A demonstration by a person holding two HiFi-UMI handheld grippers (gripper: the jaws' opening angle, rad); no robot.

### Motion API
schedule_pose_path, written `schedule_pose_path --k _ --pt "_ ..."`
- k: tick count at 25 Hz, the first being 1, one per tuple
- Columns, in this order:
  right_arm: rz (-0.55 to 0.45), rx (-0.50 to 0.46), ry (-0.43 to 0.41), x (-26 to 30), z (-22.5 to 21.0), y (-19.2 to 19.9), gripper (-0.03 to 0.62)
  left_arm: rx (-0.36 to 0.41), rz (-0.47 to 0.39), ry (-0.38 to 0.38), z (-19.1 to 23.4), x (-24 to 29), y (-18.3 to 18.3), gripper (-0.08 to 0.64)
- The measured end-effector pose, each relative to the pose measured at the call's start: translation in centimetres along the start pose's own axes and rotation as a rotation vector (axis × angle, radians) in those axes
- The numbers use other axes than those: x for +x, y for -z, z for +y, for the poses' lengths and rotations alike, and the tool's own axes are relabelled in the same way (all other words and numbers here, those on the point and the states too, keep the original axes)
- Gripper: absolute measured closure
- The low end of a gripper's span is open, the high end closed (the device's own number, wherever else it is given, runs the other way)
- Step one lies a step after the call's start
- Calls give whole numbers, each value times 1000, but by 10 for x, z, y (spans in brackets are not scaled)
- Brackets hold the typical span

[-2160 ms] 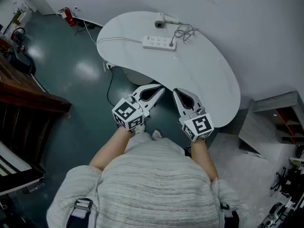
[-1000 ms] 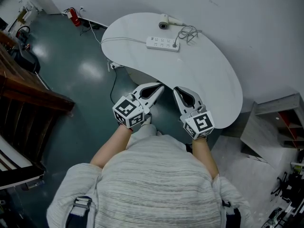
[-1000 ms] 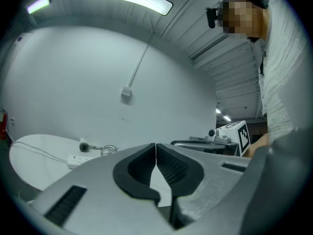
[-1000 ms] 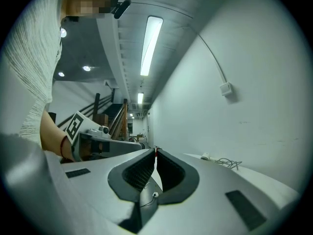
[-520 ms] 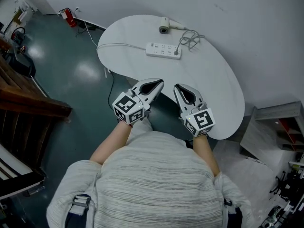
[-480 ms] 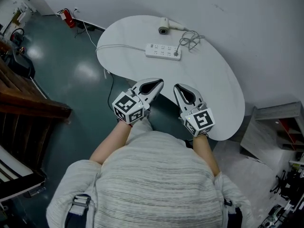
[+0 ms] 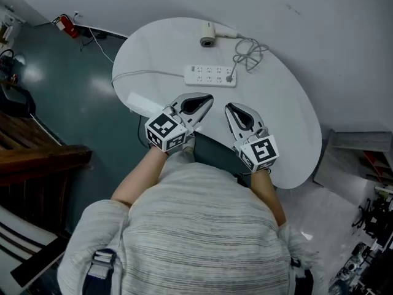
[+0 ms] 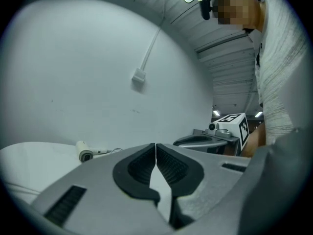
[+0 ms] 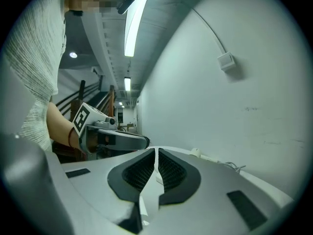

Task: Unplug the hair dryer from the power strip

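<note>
A white power strip [image 7: 210, 75] lies across the middle of the white table [image 7: 288, 121], with a plug [image 7: 231, 78] in its right end. From the plug a tangled cord [image 7: 249, 52] runs to the white hair dryer [image 7: 208, 34] at the table's far edge, which also shows in the left gripper view as the hair dryer [image 8: 85, 153]. My left gripper [image 7: 207, 99] and right gripper [image 7: 228, 107] hover side by side over the near table edge, short of the strip. Both are shut with nothing between their fingers.
The strip's own white lead [image 7: 141, 75] runs left off the table edge toward the dark green floor. A red fire extinguisher [image 7: 66, 24] stands by the far wall. Dark wooden furniture [image 7: 31, 158] is at the left, and a grey shelf unit [image 7: 368, 158] at the right.
Both grippers have moved forward from over the floor to above the near table edge. They stayed shut. The table and strip now sit closer in the head view.
</note>
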State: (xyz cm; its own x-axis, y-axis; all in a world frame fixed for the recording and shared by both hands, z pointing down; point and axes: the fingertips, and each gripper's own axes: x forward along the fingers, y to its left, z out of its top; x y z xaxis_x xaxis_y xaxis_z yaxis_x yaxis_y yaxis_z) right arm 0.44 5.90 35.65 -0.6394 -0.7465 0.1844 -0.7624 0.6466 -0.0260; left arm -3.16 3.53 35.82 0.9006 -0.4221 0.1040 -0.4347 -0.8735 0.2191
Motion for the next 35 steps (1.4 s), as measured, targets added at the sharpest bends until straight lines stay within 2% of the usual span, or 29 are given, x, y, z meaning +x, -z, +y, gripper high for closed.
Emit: schedule_pose_path --k 9,16,23,31,35 --pt "107 1 88 46 -33 18 565 6 93 182 40 37 11 552" --pt "186 -3 125 53 -65 43 565 85 186 255 55 69 34 552" --pt "236 10 59 59 -87 64 565 84 236 236 62 96 52 552" --pt "271 36 17 74 -108 81 565 129 327 213 75 109 78 550" --pt "313 35 1 84 -116 96 565 188 390 219 85 118 93 484"
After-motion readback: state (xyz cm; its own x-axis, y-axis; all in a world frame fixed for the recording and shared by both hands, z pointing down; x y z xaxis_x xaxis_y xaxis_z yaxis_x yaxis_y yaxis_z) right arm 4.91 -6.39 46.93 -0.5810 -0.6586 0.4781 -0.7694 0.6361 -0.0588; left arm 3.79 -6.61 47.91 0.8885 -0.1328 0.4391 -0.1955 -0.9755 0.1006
